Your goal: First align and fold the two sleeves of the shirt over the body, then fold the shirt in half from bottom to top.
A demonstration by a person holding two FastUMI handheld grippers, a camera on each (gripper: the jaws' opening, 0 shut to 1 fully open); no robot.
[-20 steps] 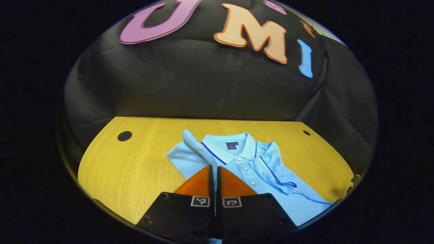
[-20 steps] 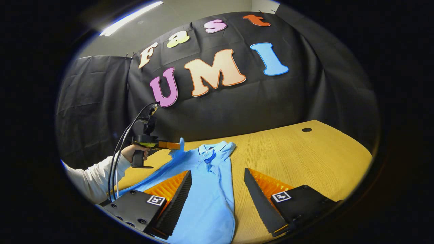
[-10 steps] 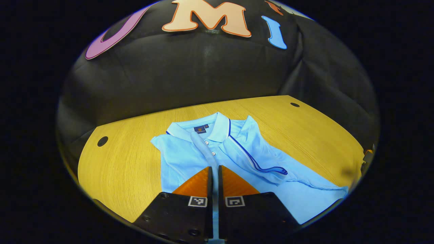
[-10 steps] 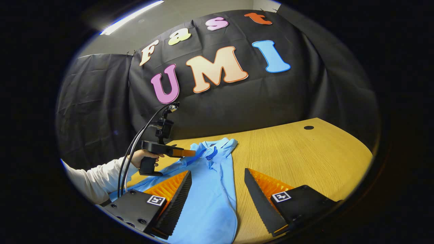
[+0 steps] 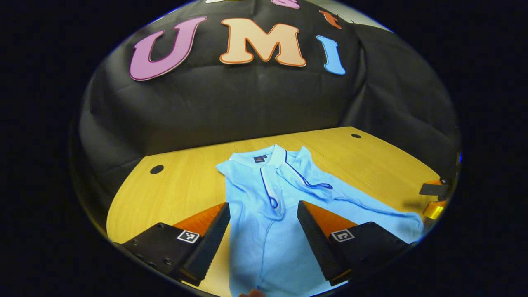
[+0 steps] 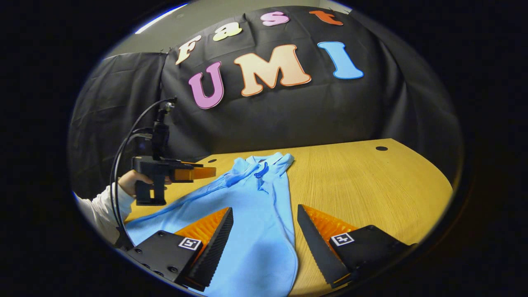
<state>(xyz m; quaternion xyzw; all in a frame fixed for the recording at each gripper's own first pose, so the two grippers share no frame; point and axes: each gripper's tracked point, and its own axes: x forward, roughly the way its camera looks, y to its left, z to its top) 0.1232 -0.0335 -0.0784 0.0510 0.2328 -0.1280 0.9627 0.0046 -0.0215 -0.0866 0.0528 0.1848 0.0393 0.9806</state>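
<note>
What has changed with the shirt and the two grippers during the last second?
The left gripper was shut on a sleeve, carried it across onto the shirt's front, then opened and let it go; the sleeve now lies flat on the chest beside the other folded sleeve. In the right gripper view it has drawn back off the shirt. The right gripper stayed open above the shirt; the table is unchanged.

The wooden table (image 5: 173,189) spreads ahead of and beneath the tool, with one round cable hole (image 5: 156,169) far ahead to the left, another (image 5: 356,135) far ahead right. Black cloth wall (image 6: 288,115) rises beyond it.
</note>
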